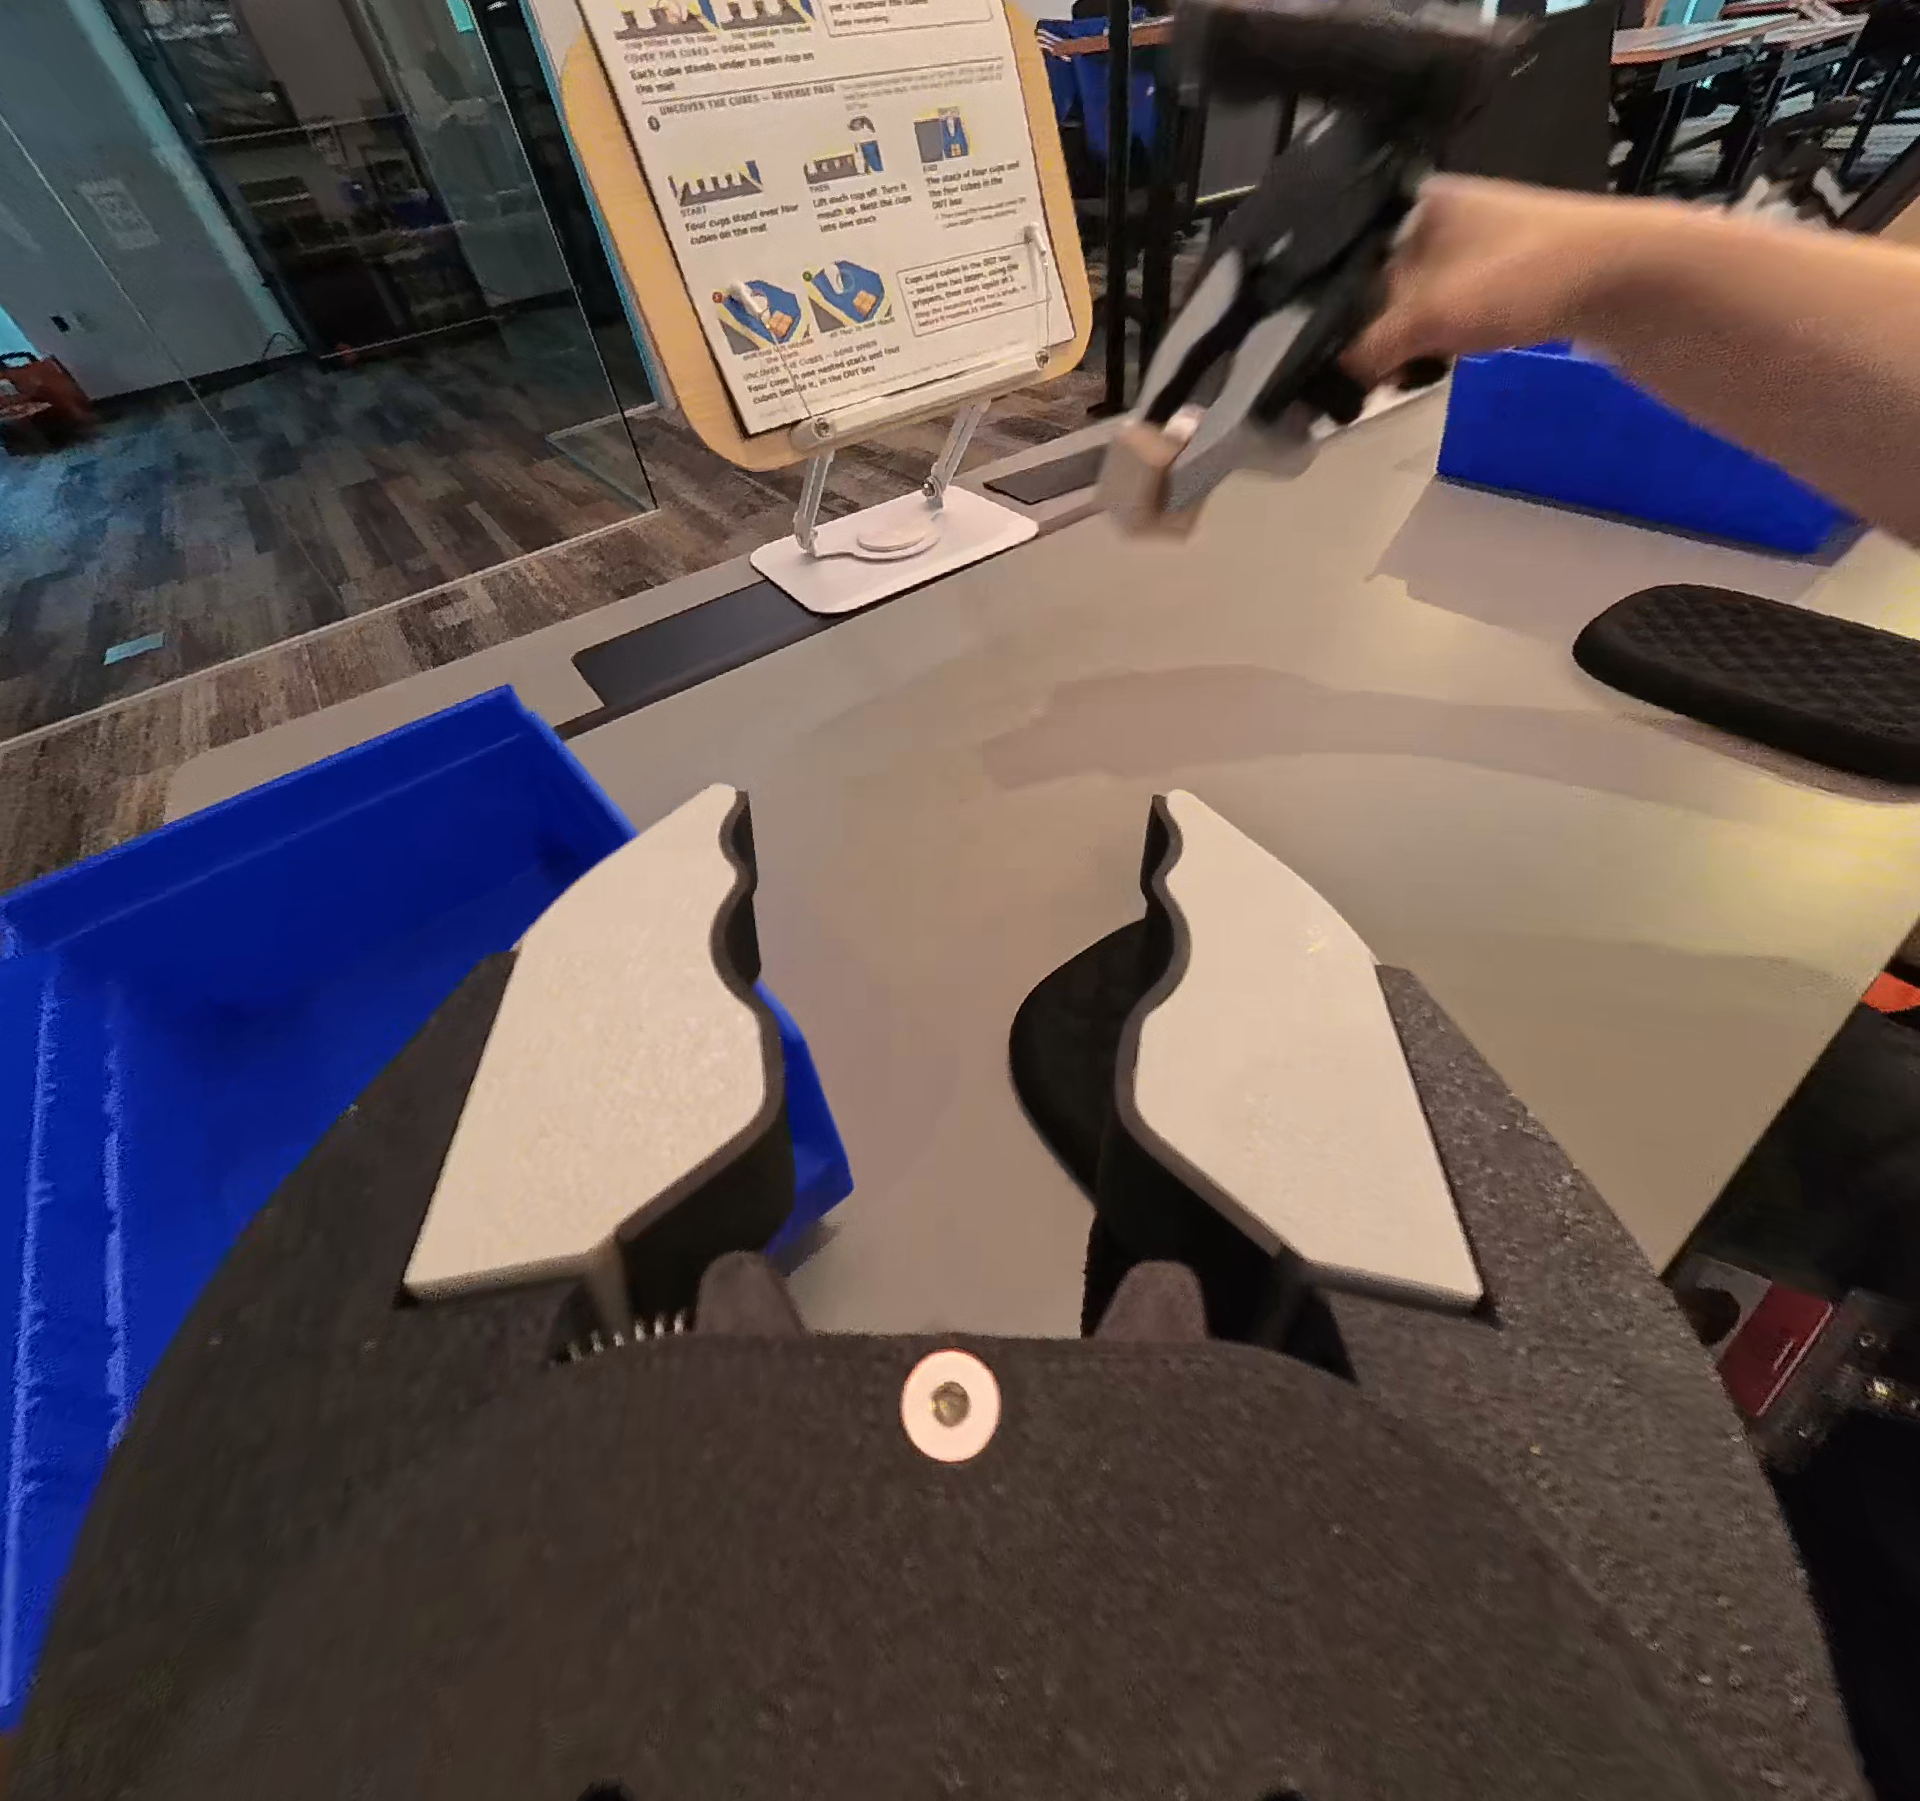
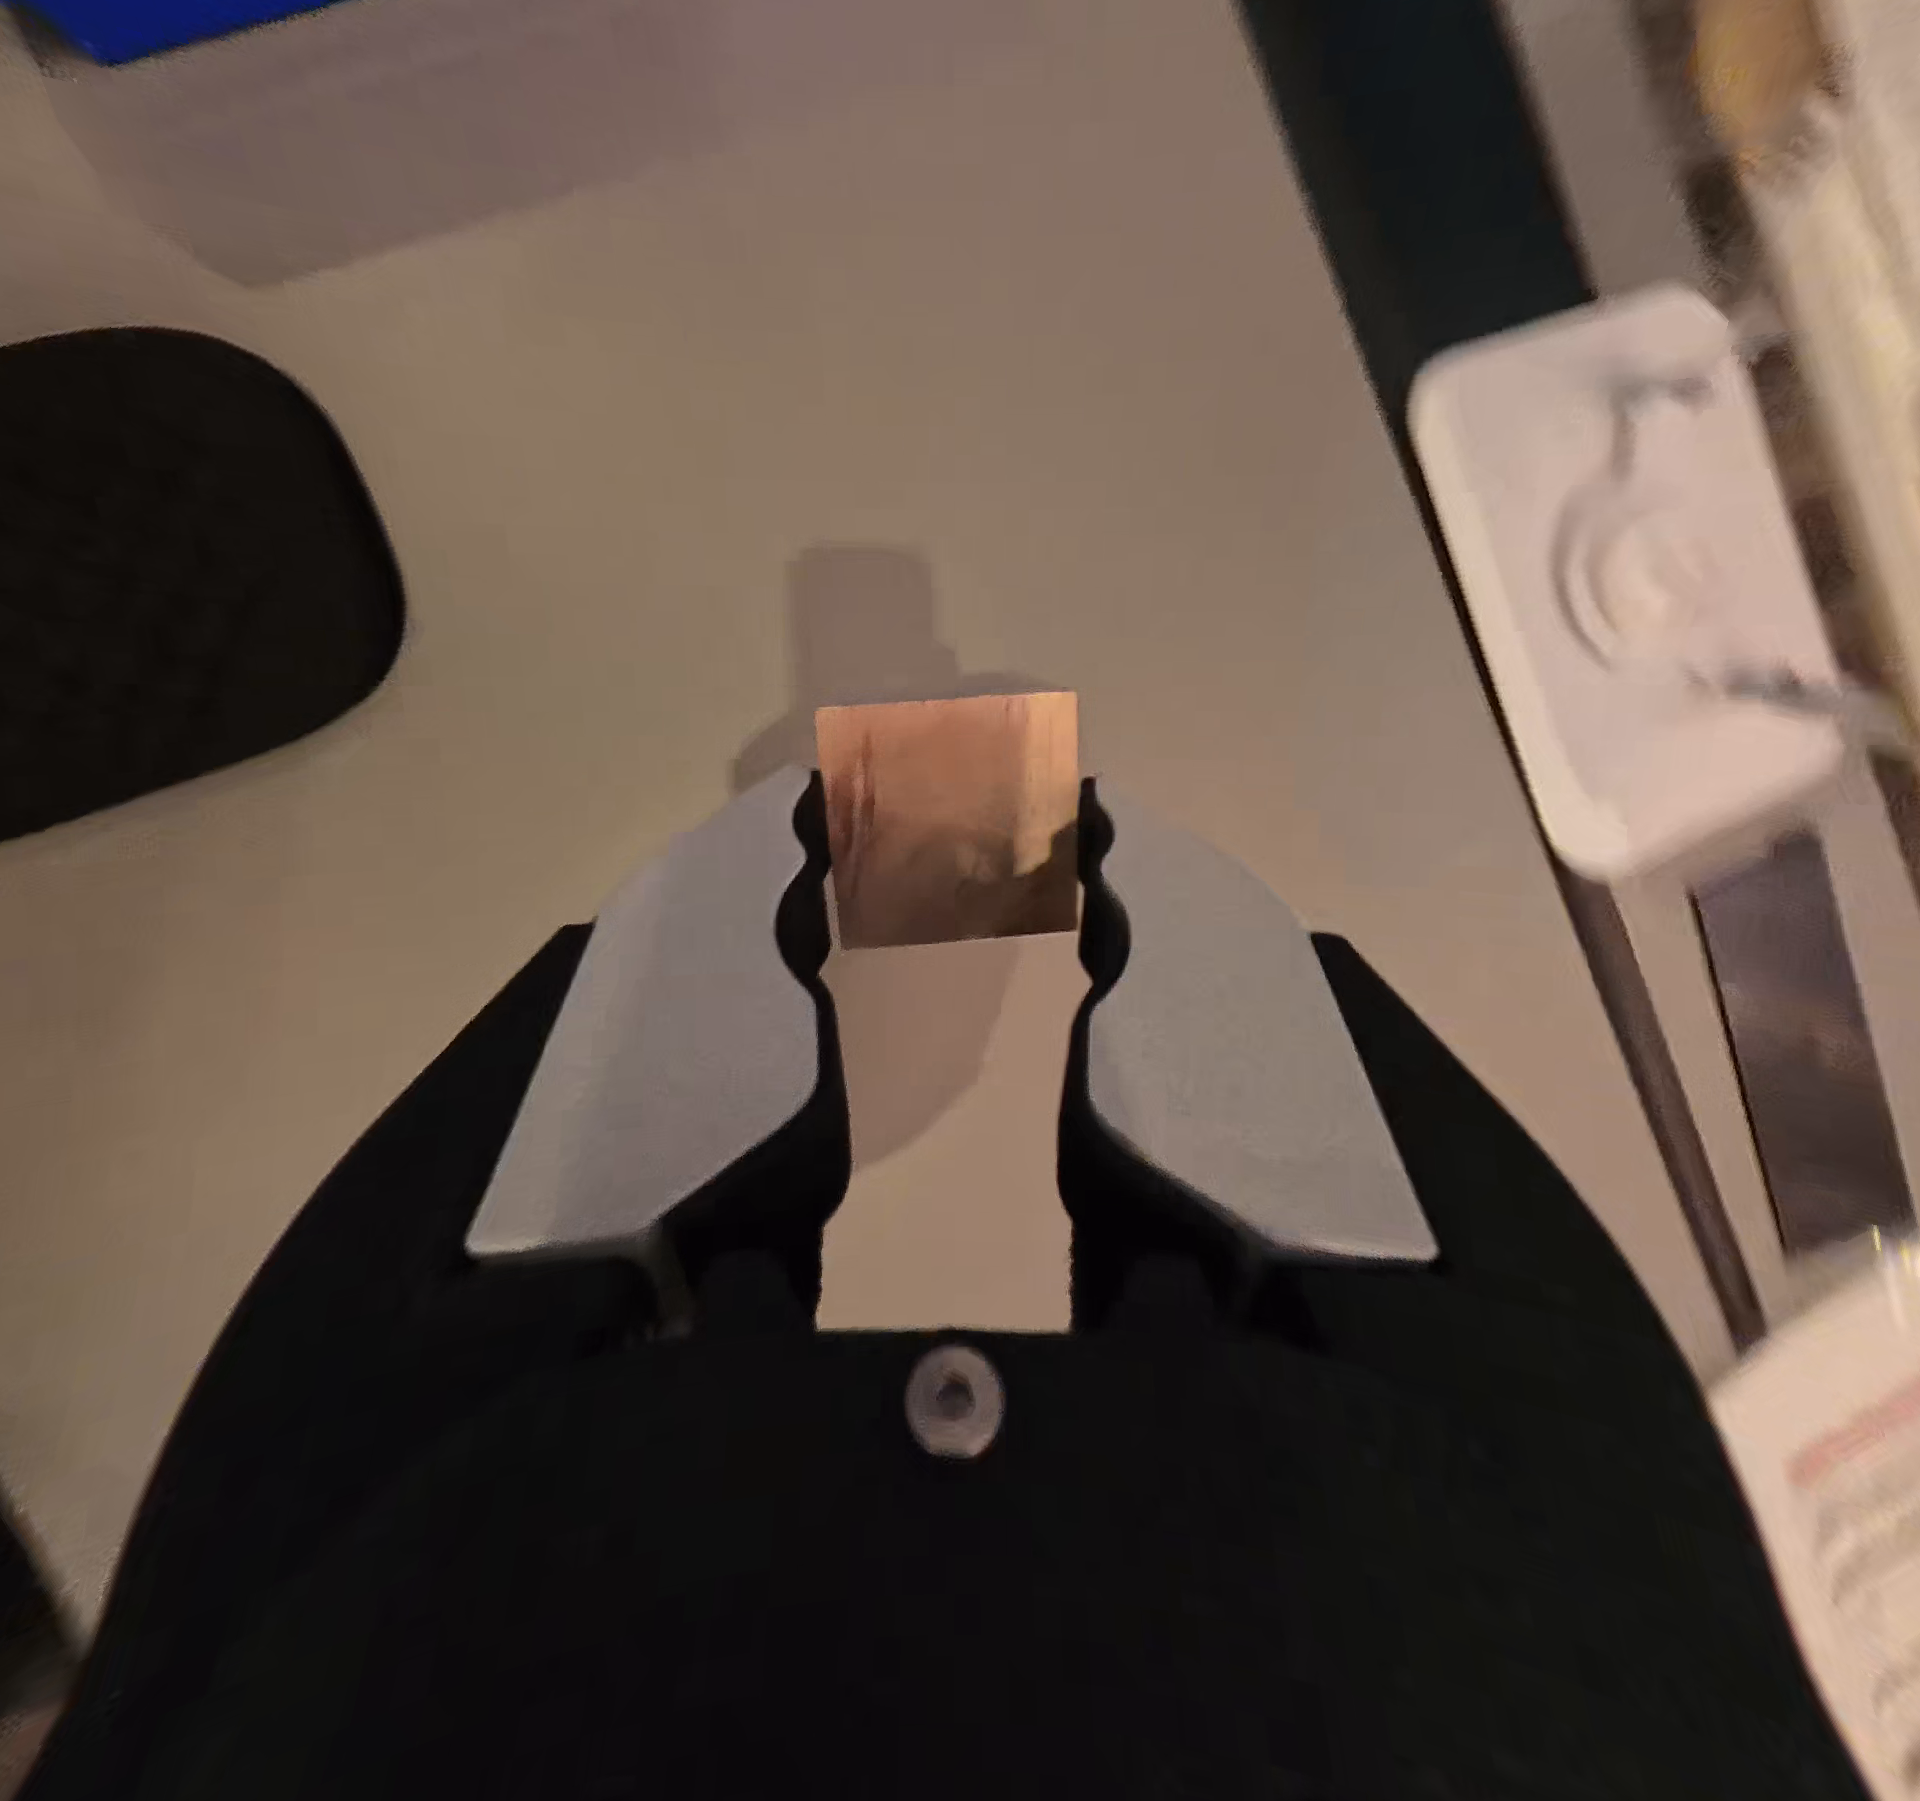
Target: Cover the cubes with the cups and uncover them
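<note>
My right gripper [image 2: 948,795] is shut on a wooden cube [image 2: 948,821], held between its fingertips above the grey table [image 2: 727,401]. The same gripper shows blurred in the left wrist view [image 1: 1153,473], held by a hand above the far middle of the table, with the cube [image 1: 1138,478] at its tip. My left gripper [image 1: 945,816] is open and empty, low over the near part of the table, next to a blue bin [image 1: 260,972]. No cups are in view.
A second blue bin [image 1: 1600,452] stands at the far right. Black pads lie at the right [image 1: 1766,671] and under my left gripper [image 1: 1070,1045]. An instruction sheet on a white stand [image 1: 894,546] stands at the table's far edge. Beyond it are glass walls.
</note>
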The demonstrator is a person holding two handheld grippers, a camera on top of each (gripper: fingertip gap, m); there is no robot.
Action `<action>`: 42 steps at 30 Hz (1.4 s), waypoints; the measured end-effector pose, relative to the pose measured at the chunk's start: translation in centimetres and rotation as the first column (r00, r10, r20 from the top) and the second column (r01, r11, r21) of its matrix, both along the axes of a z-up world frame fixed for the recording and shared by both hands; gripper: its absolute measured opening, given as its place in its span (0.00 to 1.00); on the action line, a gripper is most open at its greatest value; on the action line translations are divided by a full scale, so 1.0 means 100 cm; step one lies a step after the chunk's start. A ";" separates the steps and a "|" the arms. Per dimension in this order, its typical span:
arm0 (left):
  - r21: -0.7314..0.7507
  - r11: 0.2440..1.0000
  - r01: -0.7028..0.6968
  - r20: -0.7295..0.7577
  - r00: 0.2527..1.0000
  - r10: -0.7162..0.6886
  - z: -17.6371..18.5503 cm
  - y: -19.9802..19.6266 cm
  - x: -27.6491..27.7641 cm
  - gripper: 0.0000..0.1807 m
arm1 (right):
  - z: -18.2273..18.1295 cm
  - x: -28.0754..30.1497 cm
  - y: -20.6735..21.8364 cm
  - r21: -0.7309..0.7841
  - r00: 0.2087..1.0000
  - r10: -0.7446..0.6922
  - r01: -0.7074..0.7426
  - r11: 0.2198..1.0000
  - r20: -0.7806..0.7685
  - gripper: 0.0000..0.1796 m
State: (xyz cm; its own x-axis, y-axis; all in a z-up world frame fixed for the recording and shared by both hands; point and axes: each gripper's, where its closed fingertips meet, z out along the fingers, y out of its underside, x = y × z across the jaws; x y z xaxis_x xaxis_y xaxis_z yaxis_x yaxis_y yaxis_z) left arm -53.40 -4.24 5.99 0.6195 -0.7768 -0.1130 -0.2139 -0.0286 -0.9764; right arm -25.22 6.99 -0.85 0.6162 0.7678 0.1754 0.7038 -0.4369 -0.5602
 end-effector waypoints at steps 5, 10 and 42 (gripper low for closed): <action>-0.026 0.999 0.023 0.003 1.000 -0.023 -0.009 0.007 0.018 0.39 | 0.061 0.169 -0.087 0.040 0.936 -0.352 0.351 0.936 0.027 0.25; -0.037 0.998 0.048 -0.022 0.999 -0.049 -0.008 0.014 0.045 0.39 | 0.043 0.365 -0.188 -0.112 0.668 -0.737 0.744 0.659 0.100 0.25; -0.024 0.999 0.025 -0.146 0.989 -0.028 0.012 0.007 0.103 0.39 | -0.026 0.567 -0.252 -0.044 0.466 -0.874 0.884 0.465 0.136 0.30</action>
